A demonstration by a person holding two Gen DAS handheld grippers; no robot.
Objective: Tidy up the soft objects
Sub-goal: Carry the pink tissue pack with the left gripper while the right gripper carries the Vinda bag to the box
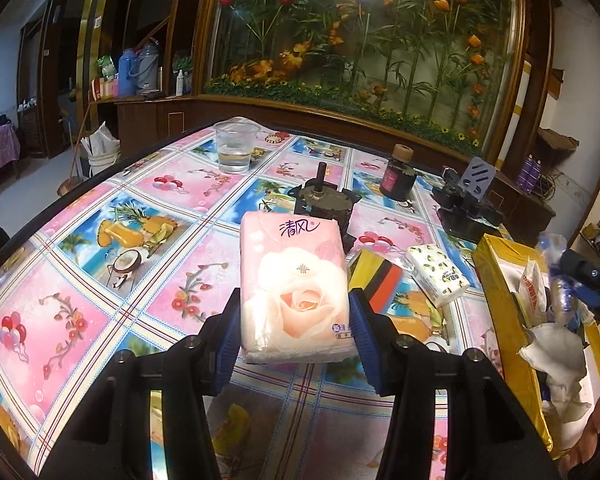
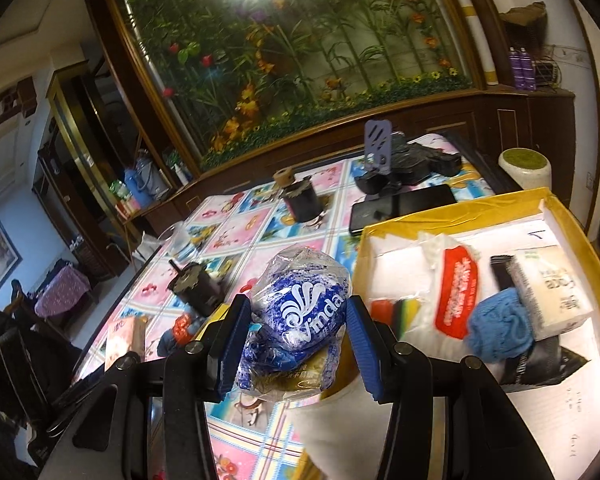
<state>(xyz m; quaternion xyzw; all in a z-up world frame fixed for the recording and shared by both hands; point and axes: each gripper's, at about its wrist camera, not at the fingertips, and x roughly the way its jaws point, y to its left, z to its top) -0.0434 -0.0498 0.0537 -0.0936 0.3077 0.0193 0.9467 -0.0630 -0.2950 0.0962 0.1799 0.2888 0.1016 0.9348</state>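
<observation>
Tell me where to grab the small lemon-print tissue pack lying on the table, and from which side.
Grip the lemon-print tissue pack across its two long sides, near the middle, coming down from above. It lies flat and slanted on the tablecloth, so turn the fingers to match. Its short ends look crowded: the striped sponge on one side, the yellow box on the other.

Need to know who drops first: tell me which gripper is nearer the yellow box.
Right. The right gripper, holding the blue Vinda pack, is beside the yellow box at its near corner. The left gripper, holding the pink tissue pack, is over the table, farther away.
</observation>
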